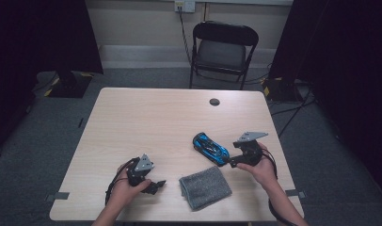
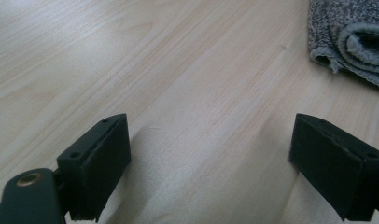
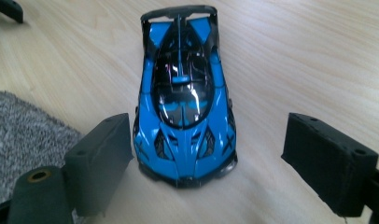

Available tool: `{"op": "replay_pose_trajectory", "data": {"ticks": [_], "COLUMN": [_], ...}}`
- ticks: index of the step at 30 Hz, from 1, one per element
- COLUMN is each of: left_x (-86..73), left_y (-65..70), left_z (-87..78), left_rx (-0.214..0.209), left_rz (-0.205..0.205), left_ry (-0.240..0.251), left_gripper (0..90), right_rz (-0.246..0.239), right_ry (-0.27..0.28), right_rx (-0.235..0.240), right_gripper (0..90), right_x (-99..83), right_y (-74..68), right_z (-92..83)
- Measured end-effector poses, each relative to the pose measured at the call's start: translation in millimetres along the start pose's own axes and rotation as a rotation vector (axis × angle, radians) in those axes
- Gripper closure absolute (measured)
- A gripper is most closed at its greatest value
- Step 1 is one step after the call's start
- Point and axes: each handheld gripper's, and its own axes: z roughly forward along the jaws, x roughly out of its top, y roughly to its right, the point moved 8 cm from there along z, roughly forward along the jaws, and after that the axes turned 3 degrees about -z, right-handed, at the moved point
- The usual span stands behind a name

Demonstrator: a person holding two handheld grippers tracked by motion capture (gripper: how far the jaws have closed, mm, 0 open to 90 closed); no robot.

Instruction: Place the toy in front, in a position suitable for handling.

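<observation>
Cloth [image 2: 353, 39] cut off at top-right edge in left gripper view, so just a folded corner there. Car [image 3: 183, 93] nose pokes between right gripper [image 3: 206, 163] jaws; can't tell if left jaw touches it. In high view car sits right of centre on table [image 1: 147, 117], cloth near front edge between both hands. Right gripper wide, gripping nothing. Left gripper [image 2: 211, 163] wide too, bare wood between jaws, cloth close by.

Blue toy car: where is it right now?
In the high view, the blue toy car sits right of table centre, just ahead of the open right gripper, beyond the grey cloth.
</observation>
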Motion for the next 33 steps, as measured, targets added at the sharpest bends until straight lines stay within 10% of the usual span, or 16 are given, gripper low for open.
{"op": "replay_pose_trajectory", "data": {"ticks": [33], "left_x": [-0.2], "left_y": [0.0], "left_z": [-0.2], "left_rx": [0.001], "left_rz": [0.002], "left_ry": [0.0], "left_gripper": [11.9], "right_rz": [-0.079], "right_ry": [-0.056], "right_rx": [0.044], "right_gripper": [13.4], "right_x": [37.3], "right_y": [-9.7], "right_z": [62.3]}}
